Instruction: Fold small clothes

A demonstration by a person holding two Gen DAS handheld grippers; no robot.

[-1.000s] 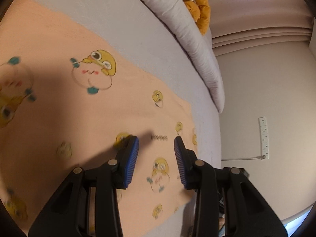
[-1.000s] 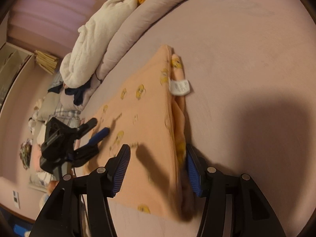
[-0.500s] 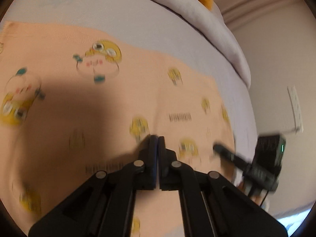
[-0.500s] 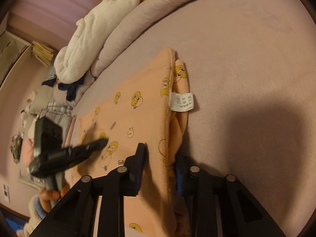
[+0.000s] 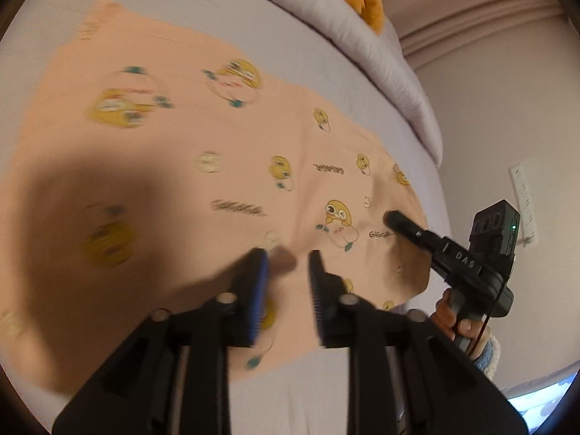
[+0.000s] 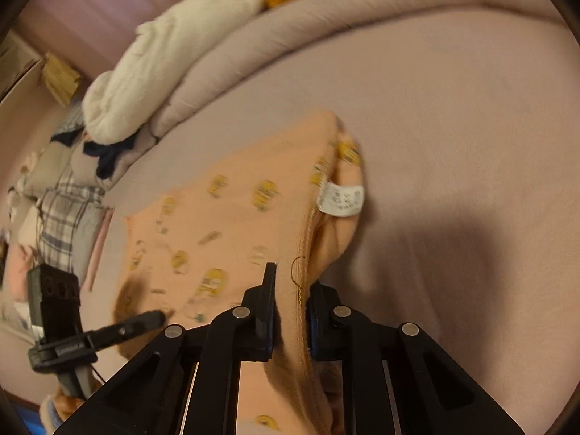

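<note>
Jaws: right gripper [image 6: 290, 301] clenched on ribbed hem of soft peach shirt [image 6: 232, 224] w/ white label [image 6: 340, 199]; left gripper [image 5: 288, 282] released, spread above the flat cloth on smooth bed [image 6: 453, 127].

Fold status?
Done: the peach garment lies on the bed with layers stacked along the edge by its label. In hand: right tongs clamp the near edge; left tongs are open over it. Left: probably another fold, since it looks long.
</note>
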